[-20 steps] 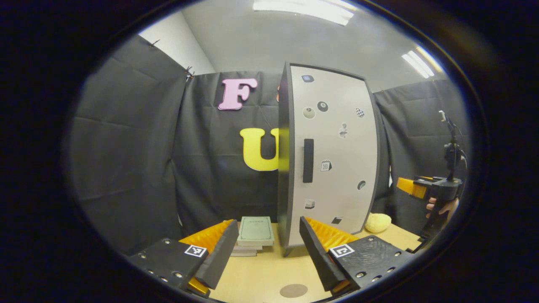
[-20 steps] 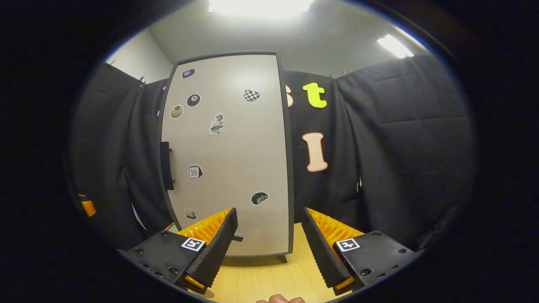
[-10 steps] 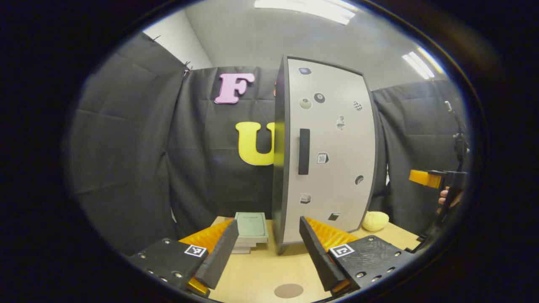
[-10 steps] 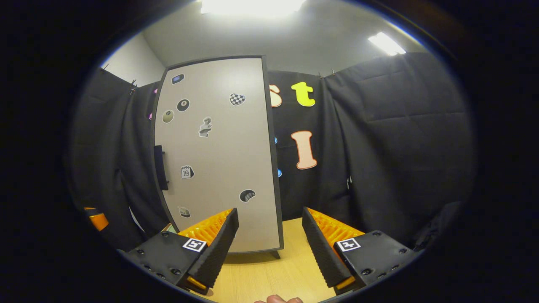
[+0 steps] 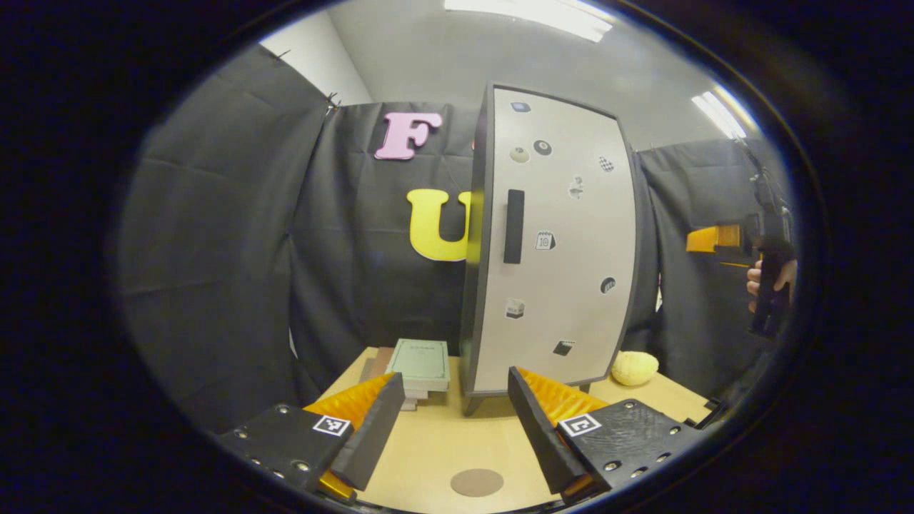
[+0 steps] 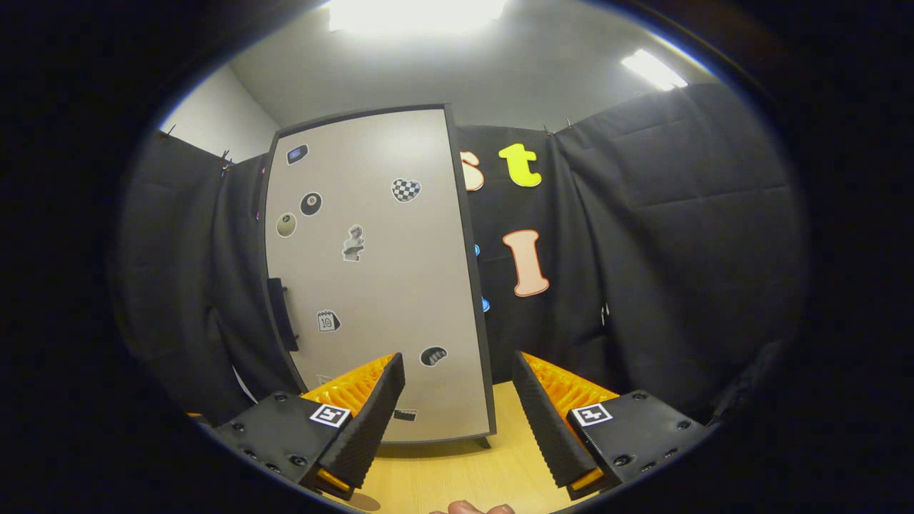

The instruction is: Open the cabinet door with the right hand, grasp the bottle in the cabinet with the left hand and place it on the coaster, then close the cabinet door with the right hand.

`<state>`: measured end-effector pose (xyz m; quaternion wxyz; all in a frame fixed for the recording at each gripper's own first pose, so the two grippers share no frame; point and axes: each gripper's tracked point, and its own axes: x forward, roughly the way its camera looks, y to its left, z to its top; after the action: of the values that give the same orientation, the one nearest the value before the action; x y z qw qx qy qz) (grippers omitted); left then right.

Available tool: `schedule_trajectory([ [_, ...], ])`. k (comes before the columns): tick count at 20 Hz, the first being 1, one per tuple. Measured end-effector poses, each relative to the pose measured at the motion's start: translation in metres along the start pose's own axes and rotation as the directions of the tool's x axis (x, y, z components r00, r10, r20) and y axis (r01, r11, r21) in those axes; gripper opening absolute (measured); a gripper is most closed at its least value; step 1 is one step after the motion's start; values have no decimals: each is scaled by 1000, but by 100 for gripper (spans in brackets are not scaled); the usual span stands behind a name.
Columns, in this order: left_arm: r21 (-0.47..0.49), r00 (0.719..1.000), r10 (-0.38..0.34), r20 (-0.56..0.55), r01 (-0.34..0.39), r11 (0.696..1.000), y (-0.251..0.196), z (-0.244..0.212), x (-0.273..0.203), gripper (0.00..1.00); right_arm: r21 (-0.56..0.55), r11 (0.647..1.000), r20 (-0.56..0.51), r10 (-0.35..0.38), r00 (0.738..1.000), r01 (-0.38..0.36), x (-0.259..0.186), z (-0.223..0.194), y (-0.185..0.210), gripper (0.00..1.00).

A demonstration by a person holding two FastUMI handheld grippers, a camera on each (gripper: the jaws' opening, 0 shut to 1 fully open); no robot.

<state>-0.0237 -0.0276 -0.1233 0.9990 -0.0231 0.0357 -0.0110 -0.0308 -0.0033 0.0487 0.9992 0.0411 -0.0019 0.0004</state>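
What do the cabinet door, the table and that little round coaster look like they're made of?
The cabinet door looks like a smooth, matte pale-grey laminated board with a dark edge, stickers stuck flat on it. The table seems light wood or wood-look laminate, with faint grain lines. The coaster is a flat, dull brown disc, perhaps cork or leather; hard to tell.

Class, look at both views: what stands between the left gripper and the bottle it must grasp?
The tall grey cabinet door with stickers is shut, so it stands between the open left gripper and the bottle inside. Its black handle is untouched.

shut cabinet door (image 5: 553, 243) blocks cabinet interior
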Motion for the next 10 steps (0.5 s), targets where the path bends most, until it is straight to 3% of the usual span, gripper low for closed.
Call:
schedule_trajectory([
  [3, 46, 996, 70, -47, -68, 997, 20, -30, -19, 90, 12, 998, -35, 62, 997, -62, 13, 5, 29, 93],
  [6, 14, 992, 107, -60, -106, 994, 34, -47, -41, 88, 3, 992, -47, 125, 991, -125, 24, 12, 58, 93],
  [8, -15, 989, 134, -70, -135, 991, 46, -56, -53, 88, -31, 987, -42, 158, 987, -159, 31, 18, 79, 100],
  [10, -19, 983, 169, -78, -171, 985, 61, -63, -64, 90, -55, 979, -35, 196, 980, -198, 39, 23, 104, 100],
])
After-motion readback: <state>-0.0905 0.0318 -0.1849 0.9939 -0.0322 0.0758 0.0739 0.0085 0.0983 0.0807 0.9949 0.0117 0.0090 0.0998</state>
